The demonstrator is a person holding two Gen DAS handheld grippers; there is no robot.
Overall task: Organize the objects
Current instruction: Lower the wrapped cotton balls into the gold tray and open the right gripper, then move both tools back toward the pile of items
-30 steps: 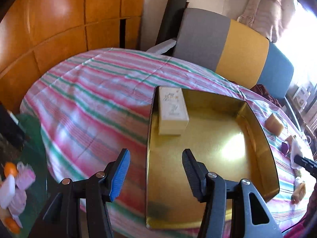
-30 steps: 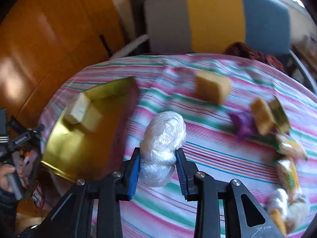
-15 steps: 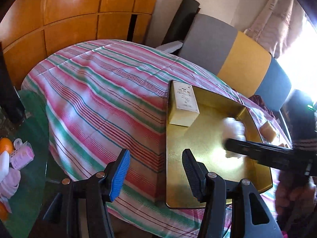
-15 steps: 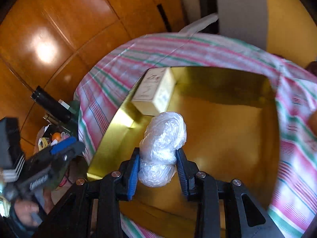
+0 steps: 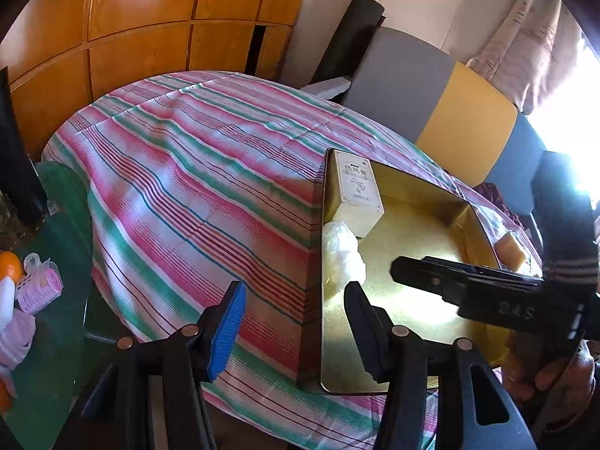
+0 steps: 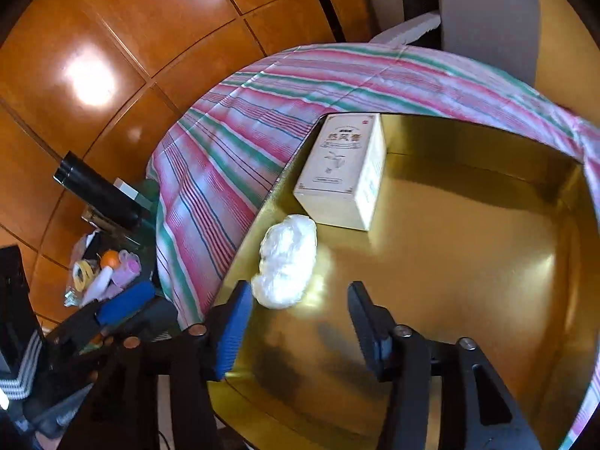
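A gold tray (image 5: pixel 420 202) (image 6: pixel 468 262) lies on the striped tablecloth (image 5: pixel 195 172). In it a cream box (image 5: pixel 356 191) (image 6: pixel 341 168) sits at the far left corner. A white plastic-wrapped bundle (image 5: pixel 341 251) (image 6: pixel 287 258) lies in the tray just in front of the box, by the left wall. My right gripper (image 6: pixel 298 322) is open and empty, just behind the bundle; it shows as a black arm (image 5: pixel 468 288) in the left wrist view. My left gripper (image 5: pixel 296 322) is open and empty, over the tray's near left edge.
A yellow block (image 5: pixel 510 247) lies on the cloth beyond the tray's right wall. A grey, yellow and blue chair (image 5: pixel 450 112) stands behind the table. Wooden panels (image 5: pixel 131 18) are to the left. Small items (image 6: pixel 101 273) lie on a low green surface beside the table.
My right gripper has opened and let go of the wrapped bundle, which now lies in the tray by the box. The right gripper has drawn back slightly. The left gripper stayed open.
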